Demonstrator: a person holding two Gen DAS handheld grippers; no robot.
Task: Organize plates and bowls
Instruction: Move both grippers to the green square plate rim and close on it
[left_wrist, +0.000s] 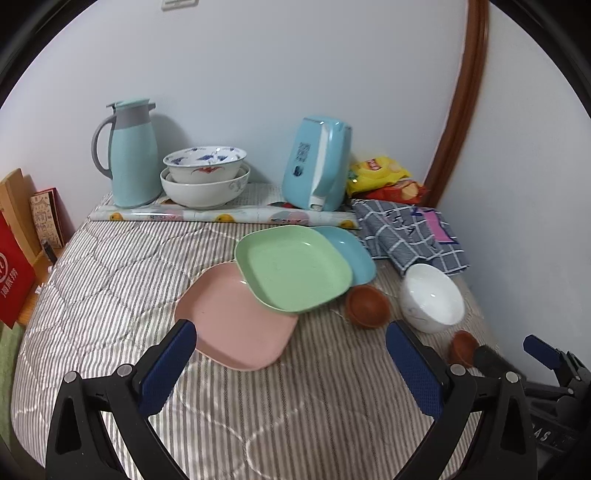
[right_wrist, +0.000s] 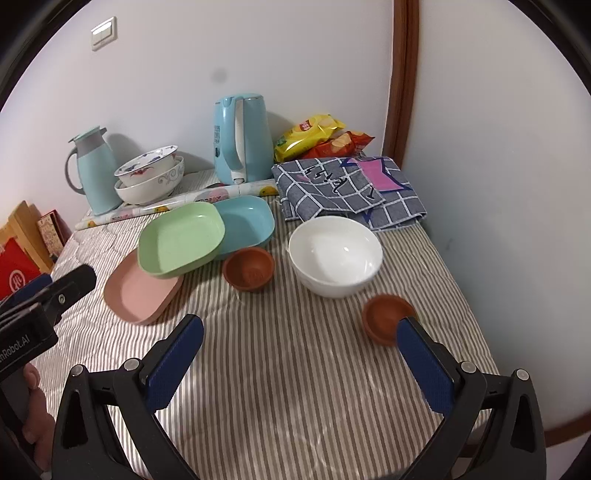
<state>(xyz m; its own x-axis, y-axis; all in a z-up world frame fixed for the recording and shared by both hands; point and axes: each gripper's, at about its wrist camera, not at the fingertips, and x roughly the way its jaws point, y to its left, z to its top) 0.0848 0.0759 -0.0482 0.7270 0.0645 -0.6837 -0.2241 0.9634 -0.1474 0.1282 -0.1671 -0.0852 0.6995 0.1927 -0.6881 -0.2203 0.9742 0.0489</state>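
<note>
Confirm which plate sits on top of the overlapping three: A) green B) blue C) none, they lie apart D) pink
A: the green plate overlaps the pink plate on one side and the blue plate on the other, its rim riding above both.

teal jug (right_wrist: 94, 177), kettle (right_wrist: 243, 138), snack bags (right_wrist: 321, 136), checked cloth (right_wrist: 343, 188).

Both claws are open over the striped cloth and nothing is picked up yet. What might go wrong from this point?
1. The green plate lies tilted across the pink plate and blue plate; pulling either out could tip it onto the nearer brown bowl.
2. The right claw has a finger against the small brown bowl, which may get knocked away.
3. The left claw may struggle pinching the pink plate's low rim.
</note>
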